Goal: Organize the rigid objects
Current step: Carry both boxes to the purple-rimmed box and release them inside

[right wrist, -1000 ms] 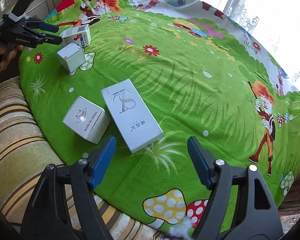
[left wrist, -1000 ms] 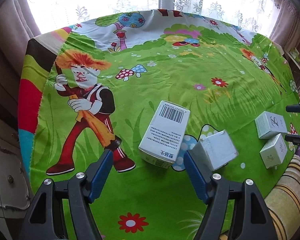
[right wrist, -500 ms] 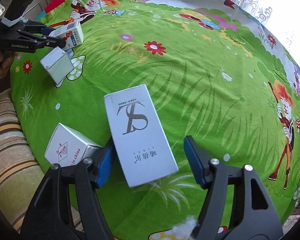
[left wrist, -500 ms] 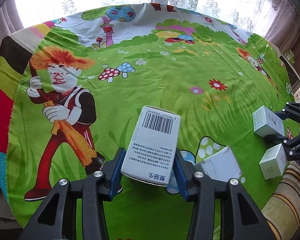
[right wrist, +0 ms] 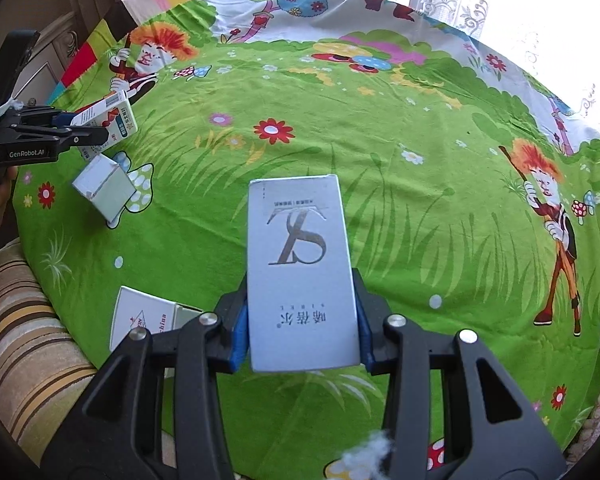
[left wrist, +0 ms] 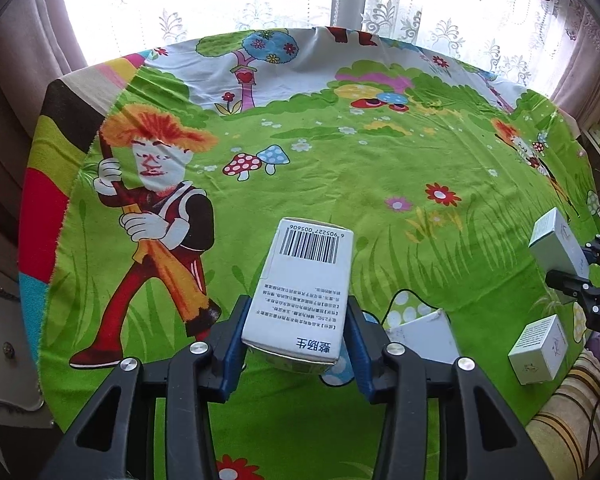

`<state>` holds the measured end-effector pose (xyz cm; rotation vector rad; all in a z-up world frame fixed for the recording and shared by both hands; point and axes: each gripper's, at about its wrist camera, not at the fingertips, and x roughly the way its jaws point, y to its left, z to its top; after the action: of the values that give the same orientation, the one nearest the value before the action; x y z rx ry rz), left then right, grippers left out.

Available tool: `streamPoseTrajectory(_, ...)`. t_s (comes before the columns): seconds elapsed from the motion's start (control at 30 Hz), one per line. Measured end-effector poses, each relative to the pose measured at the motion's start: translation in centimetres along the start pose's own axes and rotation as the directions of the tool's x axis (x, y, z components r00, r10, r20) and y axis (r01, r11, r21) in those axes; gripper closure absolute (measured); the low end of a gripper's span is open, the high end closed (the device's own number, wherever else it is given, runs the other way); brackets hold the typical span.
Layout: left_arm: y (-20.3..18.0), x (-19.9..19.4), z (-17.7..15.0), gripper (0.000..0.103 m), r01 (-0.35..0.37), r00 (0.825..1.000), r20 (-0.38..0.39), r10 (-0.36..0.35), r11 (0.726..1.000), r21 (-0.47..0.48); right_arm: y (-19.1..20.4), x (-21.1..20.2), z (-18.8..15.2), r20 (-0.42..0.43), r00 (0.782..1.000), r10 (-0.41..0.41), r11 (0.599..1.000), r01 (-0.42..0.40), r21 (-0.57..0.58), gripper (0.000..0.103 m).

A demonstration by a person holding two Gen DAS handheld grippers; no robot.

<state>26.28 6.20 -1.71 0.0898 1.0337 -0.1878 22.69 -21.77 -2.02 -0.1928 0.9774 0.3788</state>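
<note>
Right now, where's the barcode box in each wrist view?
Left wrist: barcode box at bottom centre, clamped in the left claw, its near end off the cloth.
Right wrist: same box at far left, small, in that claw.
Shared landmark: the small white cube beside it, lower right in the left view, below the box in the right view.

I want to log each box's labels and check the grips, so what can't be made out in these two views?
- Left wrist view: the barcode box in the left gripper hides its underside; the small print is too small to read.
- Left wrist view: the white box behind it is partly covered by a finger.
- Right wrist view: the "made in China" box is half hidden behind the right gripper, which clamps the tall grey box.
</note>
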Motion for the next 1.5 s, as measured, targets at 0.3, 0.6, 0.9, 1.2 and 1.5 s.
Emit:
streamPoseTrajectory(0.3,-2.4,-4.9,-1.5,0.057,-0.007,0.997,0.073,0.009,1.000,-0.028,-0.1,-5.2,-2.1,0.068,0.992,-0.102,0.993,0.097,0.069,0.057)
streamPoseTrajectory(0.6,-7.3,-8.5,-3.7,0.057,0.054,0.992,0.113,-0.055,0.998,0.011,0.3,-9.7,-5.1,0.094,0.987,-0.131,0.985,0.119,0.125,0.057)
streamPoseTrajectory(0.9,-12.6,-10.8,-6.1,0.057,0.145,0.981,0.122,-0.151,0.988,0.055,0.0,-13.0,-8.7,0.097,0.984,-0.152,0.973,0.131,0.189,0.057)
streamPoseTrajectory(1.2,-18.2,-12.0,-8.8,0.057,0.242,0.963,0.093,-0.252,0.964,0.108,-1.0,-15.9,-13.2,0.071,0.971,-0.228,0.949,0.206,0.240,0.057)
streamPoseTrajectory(1.5,-23.6,-13.4,-10.4,0.057,0.311,0.943,0.065,-0.325,0.936,0.165,-3.3,-18.6,-17.7,0.048,0.956,-0.289,0.912,0.260,0.318,0.057)
